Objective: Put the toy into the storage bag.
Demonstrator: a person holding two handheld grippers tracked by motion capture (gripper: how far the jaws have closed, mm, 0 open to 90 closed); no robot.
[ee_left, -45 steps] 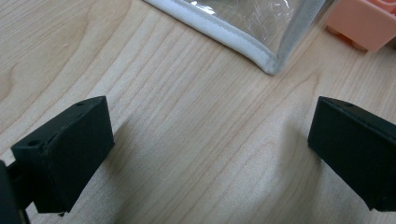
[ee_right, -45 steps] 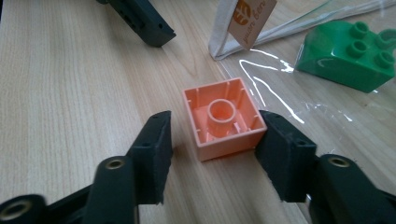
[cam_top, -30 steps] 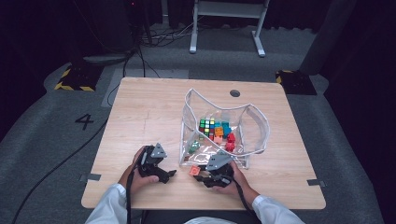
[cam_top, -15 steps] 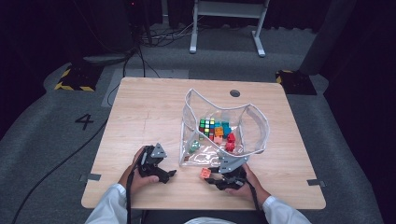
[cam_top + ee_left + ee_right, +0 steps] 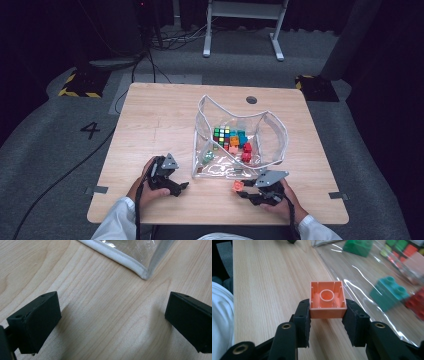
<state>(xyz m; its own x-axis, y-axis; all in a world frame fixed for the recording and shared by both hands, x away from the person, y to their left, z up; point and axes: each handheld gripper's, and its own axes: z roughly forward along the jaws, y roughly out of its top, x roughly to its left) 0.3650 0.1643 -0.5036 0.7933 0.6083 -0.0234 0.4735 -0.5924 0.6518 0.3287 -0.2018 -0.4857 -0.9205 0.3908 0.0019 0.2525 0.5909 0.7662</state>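
Table (image 5: 150,125): light wood, bearing all. Clear pouch (image 5: 272,127): mid-table, coloured blocks inside. My left tongs (image 5: 172,186): spread wide over bare wood beside the pouch corner. My right tongs (image 5: 326,322): pinching an orange block (image 5: 327,300), hollow underside facing the camera, just outside the pouch.

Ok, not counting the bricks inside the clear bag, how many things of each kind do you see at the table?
Tongs: 2, the left tongs and the right tongs
Clear bag: 1
Puzzle cube: 1
Orange brick, held: 1
Total: 5

orange brick (image 5: 327,299), clear white-edged bag (image 5: 240,137)
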